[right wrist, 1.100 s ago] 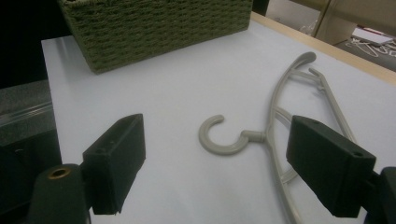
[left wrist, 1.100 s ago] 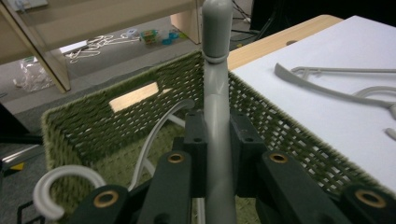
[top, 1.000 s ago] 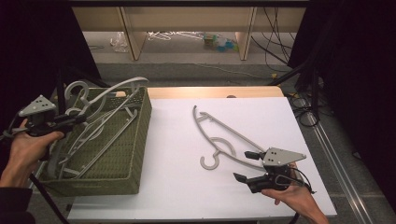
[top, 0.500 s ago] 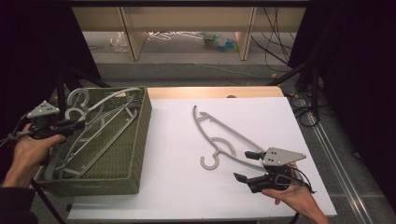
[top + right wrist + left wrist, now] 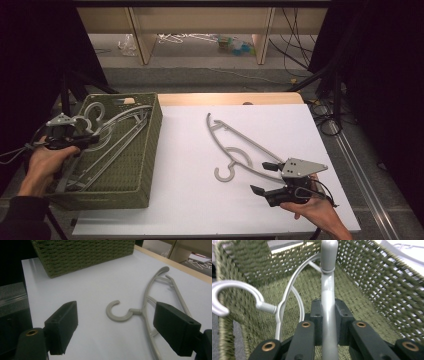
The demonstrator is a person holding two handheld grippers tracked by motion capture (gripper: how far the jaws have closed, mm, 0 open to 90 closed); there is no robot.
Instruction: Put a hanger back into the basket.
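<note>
**Operator:** Now, where does my next hanger lie from the fingers?

**Describer:** Your right gripper point(image 5: 263, 176) rests low at the near right of the white table point(image 5: 190, 200), jaws spread wide with nothing between them. The grey plastic hanger point(image 5: 235, 145) lies flat just beyond and to the left of them, toward the table's middle. In the right gripper view, its hook point(image 5: 117, 312) curls in the gap between your two black jaws, while the shoulder arms run off up and to the right — so the long axis slants away from you, not across the jaws.

**Operator:** And my left hand?

**Describer:** Your left gripper point(image 5: 92, 140) sits over the near-left part of the green woven basket point(image 5: 145, 165), jaws clamped on the shaft of another grey hanger point(image 5: 328, 315) that points down into the basket, among others lying there. That hand is well apart from the table hanger — your right is plainly nearer.

**Operator:** So the right does the reaching?

**Describer:** Likely, yes. You would probably need to turn the wrist so the jaws straddle an arm or the neck.
</note>
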